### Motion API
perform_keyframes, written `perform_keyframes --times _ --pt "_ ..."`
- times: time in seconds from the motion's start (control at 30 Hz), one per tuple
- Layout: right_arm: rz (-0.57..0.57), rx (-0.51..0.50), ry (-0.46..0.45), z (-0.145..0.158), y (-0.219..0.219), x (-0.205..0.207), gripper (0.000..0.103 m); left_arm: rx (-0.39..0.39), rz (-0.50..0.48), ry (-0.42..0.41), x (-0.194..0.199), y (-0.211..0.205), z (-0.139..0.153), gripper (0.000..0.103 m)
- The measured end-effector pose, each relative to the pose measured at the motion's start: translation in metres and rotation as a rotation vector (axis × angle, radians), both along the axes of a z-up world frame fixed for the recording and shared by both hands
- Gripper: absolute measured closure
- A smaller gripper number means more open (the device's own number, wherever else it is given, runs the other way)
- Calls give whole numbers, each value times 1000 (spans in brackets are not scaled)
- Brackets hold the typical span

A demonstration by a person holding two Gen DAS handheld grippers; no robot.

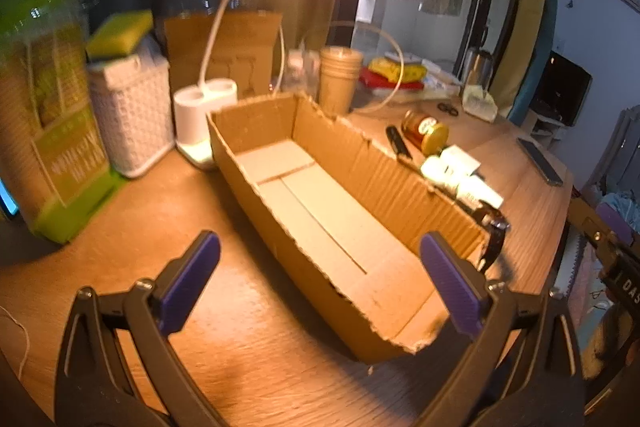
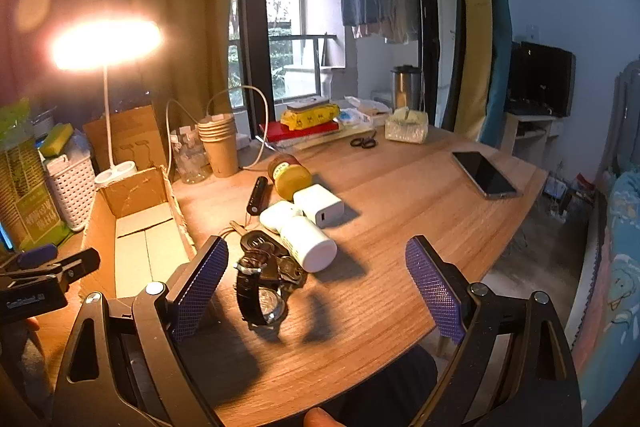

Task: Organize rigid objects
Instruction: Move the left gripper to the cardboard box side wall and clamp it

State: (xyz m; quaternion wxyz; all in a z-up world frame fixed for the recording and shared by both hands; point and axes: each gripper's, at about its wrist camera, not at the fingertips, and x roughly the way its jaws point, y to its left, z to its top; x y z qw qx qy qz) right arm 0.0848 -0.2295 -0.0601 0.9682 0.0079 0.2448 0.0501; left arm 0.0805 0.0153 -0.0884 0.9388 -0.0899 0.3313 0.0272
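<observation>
In the left wrist view your left gripper (image 1: 320,283) hung with jaws spread wide and nothing between them, over the near end of the empty cardboard box (image 1: 320,223) at frame centre. The objects showed only as a cramped row past the box's right wall, the jar (image 1: 426,131) at middle right — the wristwatch (image 1: 496,239) was mostly hidden there.

The right wrist view laid them out: your right gripper (image 2: 316,287) was wide open and held nothing, with the wristwatch (image 2: 260,291) low at centre near the left pad. The white bottle (image 2: 308,239), the charger (image 2: 320,205) and what looked like keys (image 2: 276,259) crowded just above it. You'd likely do best to centre on the strap before closing — clear of the keys.
</observation>
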Motion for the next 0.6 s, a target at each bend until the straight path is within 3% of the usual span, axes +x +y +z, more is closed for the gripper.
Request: perform_keyframes --times 0.13,0.2,0.3,0.43,0.53,0.6 --pt "-5 4 15 -5 -5 3 10 -32 -2 76 15 3 -16 4" --pt "-6 7 20 -7 -6 4 10 -43 -8 117 19 4 -23 16" --pt "-5 12 33 -10 -7 8 10 -69 -24 185 28 7 -36 22" --pt "0 10 41 -13 -6 8 10 -87 -51 246 36 7 -47 42" --pt "1 12 43 -14 -6 8 10 -63 -85 268 41 5 -50 50" --pt "0 13 45 -14 -6 8 10 -41 -100 280 42 3 -49 61"
